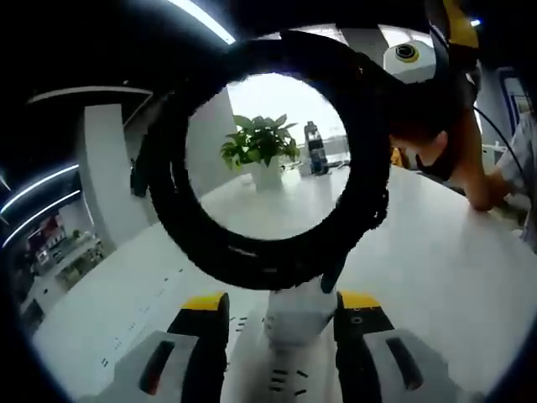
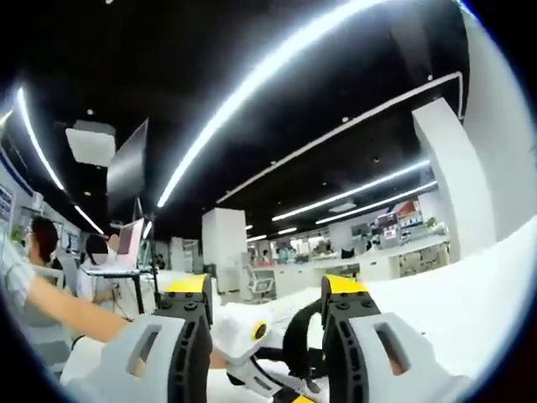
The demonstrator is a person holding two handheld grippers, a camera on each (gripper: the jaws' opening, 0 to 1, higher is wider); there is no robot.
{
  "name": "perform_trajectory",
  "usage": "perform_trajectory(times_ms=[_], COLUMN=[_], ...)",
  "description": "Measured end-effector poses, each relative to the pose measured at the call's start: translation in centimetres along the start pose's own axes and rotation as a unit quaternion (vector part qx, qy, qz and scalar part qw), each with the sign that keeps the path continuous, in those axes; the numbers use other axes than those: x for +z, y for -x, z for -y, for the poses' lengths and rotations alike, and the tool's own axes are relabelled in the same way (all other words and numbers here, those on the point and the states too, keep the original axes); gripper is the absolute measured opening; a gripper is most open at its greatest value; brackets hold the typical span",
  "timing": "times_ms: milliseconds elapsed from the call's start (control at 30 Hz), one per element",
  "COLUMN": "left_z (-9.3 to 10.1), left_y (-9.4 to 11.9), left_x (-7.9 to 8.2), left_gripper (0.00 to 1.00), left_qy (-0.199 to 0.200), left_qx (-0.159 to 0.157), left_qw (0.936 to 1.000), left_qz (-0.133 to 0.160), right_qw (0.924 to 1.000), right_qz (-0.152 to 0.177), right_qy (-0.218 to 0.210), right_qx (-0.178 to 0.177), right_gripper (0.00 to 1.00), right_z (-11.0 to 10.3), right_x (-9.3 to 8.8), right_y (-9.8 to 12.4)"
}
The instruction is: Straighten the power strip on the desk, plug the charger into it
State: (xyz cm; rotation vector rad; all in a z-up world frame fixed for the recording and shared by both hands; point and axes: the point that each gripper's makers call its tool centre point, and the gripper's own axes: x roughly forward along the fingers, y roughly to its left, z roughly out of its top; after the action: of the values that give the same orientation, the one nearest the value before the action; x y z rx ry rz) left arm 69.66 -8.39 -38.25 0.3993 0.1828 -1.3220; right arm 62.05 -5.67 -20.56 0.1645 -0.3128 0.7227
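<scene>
A white charger is clamped between the jaws of the left tongs, lifted above the white table, with its black cable looped in a ring ahead of the jaws. A potted plant and a bottle are seen through the loop. The right tongs are tilted up towards the ceiling; whether they are clenched cannot be told. The power strip's direction from the charger cannot be judged.
</scene>
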Motion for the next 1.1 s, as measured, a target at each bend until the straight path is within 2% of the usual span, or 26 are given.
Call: perform_trajectory(times_ms=[133, 433, 767, 1100], left_z=[-0.2, -0.1, -0.7, -1.5], left_y=[-0.1, 0.0, 1.2, 2.8], left_x=[-0.1, -0.2, -0.4, -0.7], left_gripper=[0.5, 0.5, 0.52, 0.57], left_qy=[0.001, -0.001, 0.01, 0.03], left_qx=[0.002, 0.006, 0.021, 0.042], left_qw=[1.0, 1.0, 0.9997, 0.9986], left_qz=[-0.003, -0.003, 0.0, 0.013], right_qw=[0.9999, 0.9999, 0.9998, 0.9995], right_qz=[0.01, 0.005, 0.0, -0.018], right_qy=[-0.001, -0.004, -0.009, -0.014], right_qx=[-0.003, -0.012, -0.018, -0.023], right_gripper=[0.51, 0.51, 0.51, 0.51], right_z=[0.4, 1.0, 1.6, 2.5], right_x=[0.4, -0.1, -0.7, -2.2], right_y=[0.1, 0.3, 0.4, 0.4])
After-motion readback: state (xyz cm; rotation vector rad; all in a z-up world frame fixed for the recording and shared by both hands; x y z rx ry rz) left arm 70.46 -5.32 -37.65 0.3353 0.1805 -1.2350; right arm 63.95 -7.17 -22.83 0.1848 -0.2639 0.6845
